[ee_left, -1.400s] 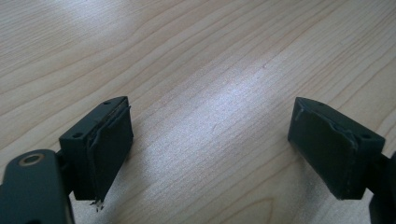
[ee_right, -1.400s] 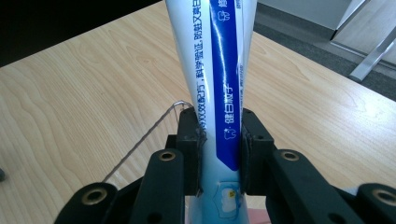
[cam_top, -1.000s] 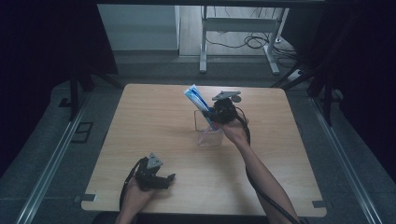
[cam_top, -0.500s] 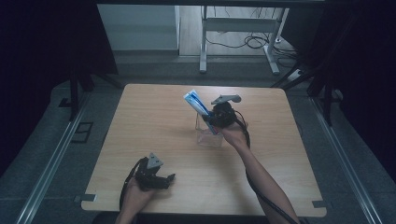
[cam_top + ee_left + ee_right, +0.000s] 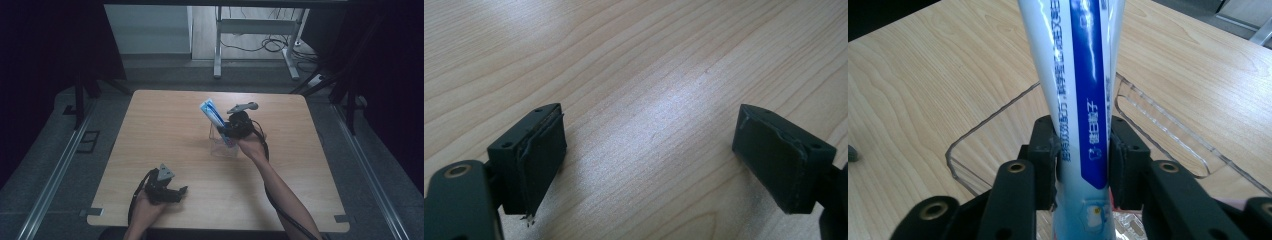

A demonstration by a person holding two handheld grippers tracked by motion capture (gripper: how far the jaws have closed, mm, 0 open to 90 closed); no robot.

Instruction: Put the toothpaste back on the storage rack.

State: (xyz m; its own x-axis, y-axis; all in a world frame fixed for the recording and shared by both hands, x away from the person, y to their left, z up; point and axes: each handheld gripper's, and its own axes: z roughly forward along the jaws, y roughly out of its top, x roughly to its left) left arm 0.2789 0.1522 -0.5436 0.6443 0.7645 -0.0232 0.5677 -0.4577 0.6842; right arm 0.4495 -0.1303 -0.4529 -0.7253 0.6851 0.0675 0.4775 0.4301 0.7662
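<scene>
One toothpaste tube [image 5: 1083, 100] is clamped by the right tongs [image 5: 1082, 155] above the clear tray [image 5: 998, 135]; a slip is risked. Left tongs [image 5: 649, 160] are held apart.

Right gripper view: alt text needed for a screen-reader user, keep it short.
The right gripper is shut on a white and blue tube, its two black fingers pressing the tube's sides. Behind the tube a clear plastic container sits on the light wooden table.
</scene>
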